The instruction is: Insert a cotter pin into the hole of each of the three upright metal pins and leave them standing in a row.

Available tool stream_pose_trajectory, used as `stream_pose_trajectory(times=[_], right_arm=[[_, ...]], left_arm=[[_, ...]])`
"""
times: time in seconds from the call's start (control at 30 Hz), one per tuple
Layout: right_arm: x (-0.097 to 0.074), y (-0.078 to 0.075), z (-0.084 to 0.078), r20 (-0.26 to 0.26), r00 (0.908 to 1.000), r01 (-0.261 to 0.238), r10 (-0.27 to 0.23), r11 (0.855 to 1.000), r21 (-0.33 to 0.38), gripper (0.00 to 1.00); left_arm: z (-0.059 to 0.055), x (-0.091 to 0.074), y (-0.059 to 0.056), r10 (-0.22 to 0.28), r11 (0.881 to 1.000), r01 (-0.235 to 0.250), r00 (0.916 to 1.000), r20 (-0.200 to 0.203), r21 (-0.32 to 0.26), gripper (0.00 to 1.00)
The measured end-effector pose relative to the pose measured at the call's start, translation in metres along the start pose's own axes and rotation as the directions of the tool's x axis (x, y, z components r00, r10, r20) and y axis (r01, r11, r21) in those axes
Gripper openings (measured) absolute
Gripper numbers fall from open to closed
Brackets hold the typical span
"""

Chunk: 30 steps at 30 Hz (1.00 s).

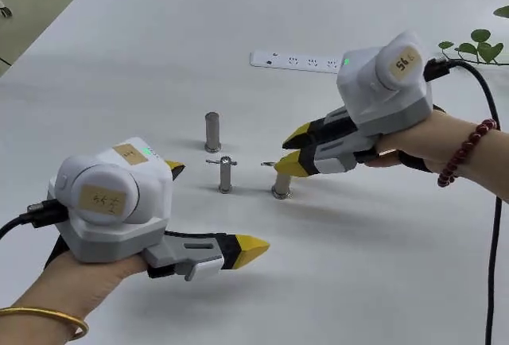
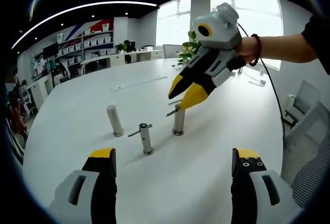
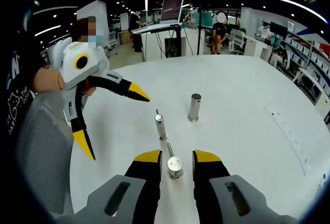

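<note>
Steel and upright, three short pins stand near one another on the white desk (image 1: 159, 59). In the head view the bare pin (image 1: 212, 132) stands farthest from the person, with nothing through its top. The middle pin (image 1: 225, 176) carries a cotter pin (image 1: 216, 161) crosswise through its head, with an end sticking out on each side. The third pin (image 1: 281, 186) stands to the right of it, and a second cotter pin (image 1: 268, 164) juts sideways from its top toward the middle pin.

The right gripper (image 1: 292, 152) hangs at the third pin. In the right gripper view its fingers (image 3: 148, 158) are narrow, one on each side of the third pin's head, with a thin strip of desk visible between each finger and the metal. The second cotter pin points forward out of the gap between the yellow tips, and the fingers appear to clasp nothing. In the head view the lower yellow tip overlaps the top of the third pin.

The left gripper (image 1: 215, 208) is held low over the desk, nearer the person and well apart from all three pins. Its fingers (image 2: 103, 157) are spread wide with bare desk between them. A power strip (image 1: 294, 61) lies beyond the pins, and a plant (image 1: 477, 45) sits at the far right.
</note>
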State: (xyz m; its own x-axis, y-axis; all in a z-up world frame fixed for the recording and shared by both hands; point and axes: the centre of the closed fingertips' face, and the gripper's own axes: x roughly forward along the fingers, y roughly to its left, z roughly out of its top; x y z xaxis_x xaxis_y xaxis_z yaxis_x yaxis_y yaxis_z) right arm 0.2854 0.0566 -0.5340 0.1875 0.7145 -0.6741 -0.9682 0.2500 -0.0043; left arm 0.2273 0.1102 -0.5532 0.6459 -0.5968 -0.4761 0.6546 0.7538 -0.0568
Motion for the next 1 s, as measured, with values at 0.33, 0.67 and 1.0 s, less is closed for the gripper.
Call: stream_pose_trajectory(times=[0.33, 0.67, 1.0], right_arm=[[-0.01, 0.003, 0.019, -0.018, 0.9992, 0.036, -0.036, 0.999, 0.004, 0.2], [-0.001, -0.001, 0.03, -0.029, 0.9994, 0.02, -0.017, 0.996, 0.087, 0.22], [0.022, -0.019, 0.055, -0.004, 0.9998, 0.018, -0.018, 0.995, 0.098, 0.22]], left_arm=[[0.005, -0.004, -0.007, -0.003, 1.0, 0.003, 0.9999, 0.013, 0.008, 0.93], [0.01, -0.008, -0.006, 0.003, 1.0, -0.004, 0.9996, 0.029, 0.012, 0.94], [0.013, -0.004, -0.001, 0.007, 1.0, -0.008, 0.9994, 0.034, 0.009, 0.94]])
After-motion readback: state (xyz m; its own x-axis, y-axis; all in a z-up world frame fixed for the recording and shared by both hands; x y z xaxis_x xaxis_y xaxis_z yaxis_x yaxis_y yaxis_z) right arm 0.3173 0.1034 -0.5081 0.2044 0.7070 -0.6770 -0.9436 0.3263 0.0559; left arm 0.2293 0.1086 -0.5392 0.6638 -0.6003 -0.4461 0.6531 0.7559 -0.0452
